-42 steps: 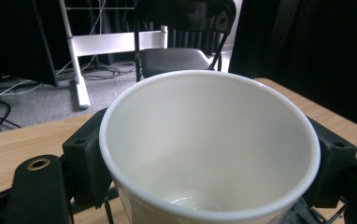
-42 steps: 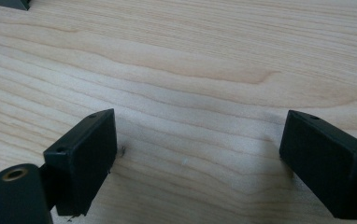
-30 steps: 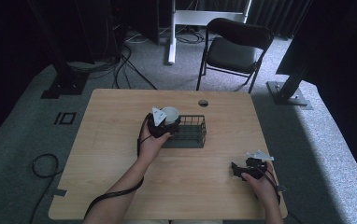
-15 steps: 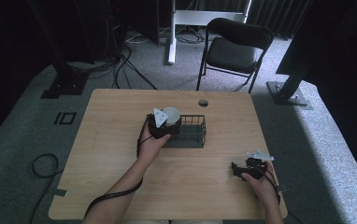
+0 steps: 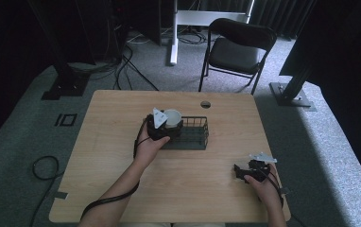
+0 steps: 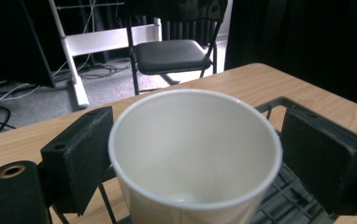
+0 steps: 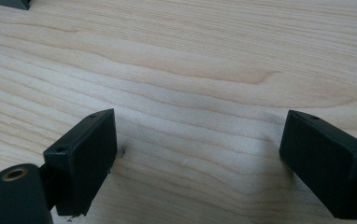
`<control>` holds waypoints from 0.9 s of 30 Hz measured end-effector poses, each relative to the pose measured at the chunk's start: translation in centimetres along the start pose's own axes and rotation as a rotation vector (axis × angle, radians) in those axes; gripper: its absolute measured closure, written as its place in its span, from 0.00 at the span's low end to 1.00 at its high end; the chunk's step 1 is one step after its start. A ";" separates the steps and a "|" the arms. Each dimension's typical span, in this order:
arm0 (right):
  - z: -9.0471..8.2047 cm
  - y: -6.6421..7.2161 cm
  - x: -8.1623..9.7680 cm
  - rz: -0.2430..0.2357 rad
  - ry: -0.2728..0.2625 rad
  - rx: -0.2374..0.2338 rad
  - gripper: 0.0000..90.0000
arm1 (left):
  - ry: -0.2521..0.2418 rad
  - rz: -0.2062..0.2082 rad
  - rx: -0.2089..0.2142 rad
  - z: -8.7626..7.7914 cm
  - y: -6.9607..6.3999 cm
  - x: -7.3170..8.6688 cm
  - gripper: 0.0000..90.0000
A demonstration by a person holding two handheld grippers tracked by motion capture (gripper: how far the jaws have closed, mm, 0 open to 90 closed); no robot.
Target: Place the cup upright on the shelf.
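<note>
White paper, thin-walled and rimmed with a rolled lip, makes up the empty cup that sits between the two black jaws of the left gripper. In the left gripper view the left-hand pad touches the cup's side while the right-hand pad stands just beside its rim, so whether the claw truly clenches the cup or only brackets it cannot be told. From the high view, the left gripper and the white paper cup are at the left end of a dark wire-mesh rectangular basket, which rests near the middle of the light wooden table; the cup appears upright, with its mouth facing up. The basket's wire floor and rim show beneath and behind the cup in the left gripper view. Well apart from this, near the table's right front corner, the right gripper rests low over bare wood in the person's right hand. In the right gripper view its claw is released, jaws spread wide with only wood grain between them. A black folding chair stands on the grey carpet beyond the table's far edge.
</note>
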State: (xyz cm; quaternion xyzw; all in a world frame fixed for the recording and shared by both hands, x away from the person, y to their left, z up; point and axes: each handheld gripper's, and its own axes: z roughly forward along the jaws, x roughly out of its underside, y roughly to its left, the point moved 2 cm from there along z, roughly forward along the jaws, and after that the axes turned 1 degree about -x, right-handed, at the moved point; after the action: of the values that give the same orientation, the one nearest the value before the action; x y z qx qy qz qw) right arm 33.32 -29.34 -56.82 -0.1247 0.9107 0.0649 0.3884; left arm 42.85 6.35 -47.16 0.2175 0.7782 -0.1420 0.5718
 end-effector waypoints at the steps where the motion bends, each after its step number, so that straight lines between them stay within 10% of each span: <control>1: 0.0 0.0 0.0 -0.001 0.000 0.000 0.12 | 0.003 0.010 -0.004 -0.2 0.0 0.0 0.14; 27: 0.0 0.0 0.0 0.001 0.000 0.000 0.12 | -0.046 0.022 -0.021 -5.0 1.0 0.7 0.13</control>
State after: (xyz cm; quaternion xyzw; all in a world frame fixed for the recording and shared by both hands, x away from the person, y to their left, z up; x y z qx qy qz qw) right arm 33.32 -29.33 -56.82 -0.1242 0.9108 0.0650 0.3883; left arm 38.99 9.65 -46.25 0.2167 0.7639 -0.1324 0.5933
